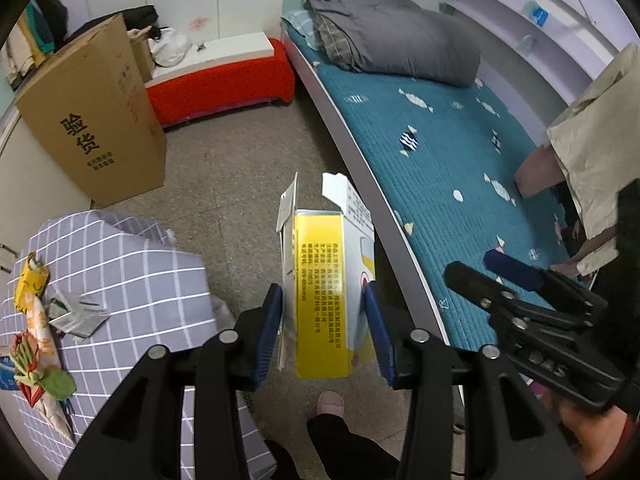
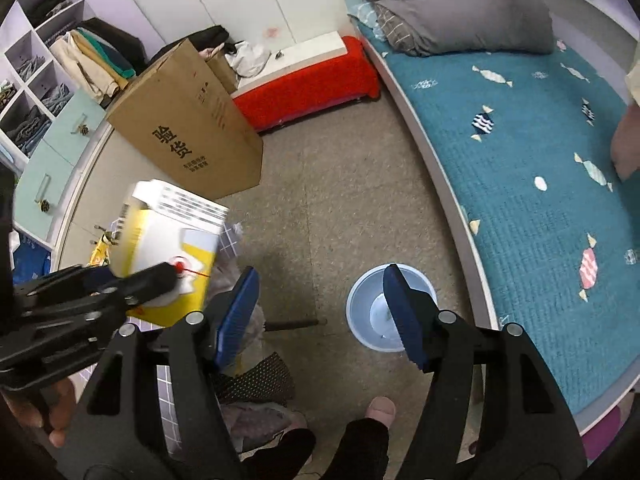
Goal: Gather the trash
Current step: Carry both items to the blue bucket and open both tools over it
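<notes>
Above the speckled floor, between the tabletop and the bed, we see the left tongs pinching a yellow-and-white carton by its two sides, its torn top flaps standing open and pointing away from us; the blue pads press flat against the carton's walls. In the right wrist view the same carton shows at the left, blurred, held over the edge of the tabletop; the right tongs are spread wide with nothing between them, hanging over the floor, and a pale blue bin stands on the floor just beside the bed frame, partly hidden by the right-hand blue pad. To the left, the tabletop, covered in a grey checked cloth, carries more litter: a yellow wrapper, a crumpled silver-grey packet, and a green-and-red wrapper near the edge. Farther back we see a tall cardboard box upright on the floor, a red bench against the wall, and a folded grey quilt at the head of the bed.
</notes>
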`<move>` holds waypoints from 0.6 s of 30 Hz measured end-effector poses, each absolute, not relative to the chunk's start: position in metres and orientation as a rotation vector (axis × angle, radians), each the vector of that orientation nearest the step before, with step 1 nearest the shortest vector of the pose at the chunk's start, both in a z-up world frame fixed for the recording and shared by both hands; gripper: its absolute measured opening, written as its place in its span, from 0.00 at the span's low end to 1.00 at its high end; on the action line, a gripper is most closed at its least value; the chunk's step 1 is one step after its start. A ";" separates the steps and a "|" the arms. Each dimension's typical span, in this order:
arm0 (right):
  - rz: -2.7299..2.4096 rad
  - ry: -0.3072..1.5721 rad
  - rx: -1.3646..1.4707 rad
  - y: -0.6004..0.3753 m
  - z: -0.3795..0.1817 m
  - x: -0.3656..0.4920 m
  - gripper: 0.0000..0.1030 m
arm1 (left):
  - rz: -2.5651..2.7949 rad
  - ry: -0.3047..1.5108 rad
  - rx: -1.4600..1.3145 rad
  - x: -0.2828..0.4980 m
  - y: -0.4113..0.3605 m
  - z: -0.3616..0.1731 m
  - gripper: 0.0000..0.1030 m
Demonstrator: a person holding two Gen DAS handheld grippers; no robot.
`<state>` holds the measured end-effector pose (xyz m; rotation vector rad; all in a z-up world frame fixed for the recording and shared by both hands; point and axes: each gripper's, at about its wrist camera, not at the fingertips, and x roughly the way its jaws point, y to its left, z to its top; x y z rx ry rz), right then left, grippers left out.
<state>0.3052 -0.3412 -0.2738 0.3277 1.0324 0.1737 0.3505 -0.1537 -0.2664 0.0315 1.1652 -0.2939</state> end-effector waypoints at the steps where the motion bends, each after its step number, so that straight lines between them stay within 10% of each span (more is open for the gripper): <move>1: 0.168 1.029 0.327 -0.343 -0.272 0.303 0.62 | -0.302 1.170 0.036 0.353 -0.159 -0.268 0.40; 16: 0.036 0.920 0.341 -0.400 -0.243 0.294 0.64 | -0.409 1.153 0.075 0.373 -0.222 -0.264 0.45; 18: 0.027 0.915 0.345 -0.403 -0.240 0.292 0.65 | -0.397 1.158 0.064 0.376 -0.226 -0.264 0.71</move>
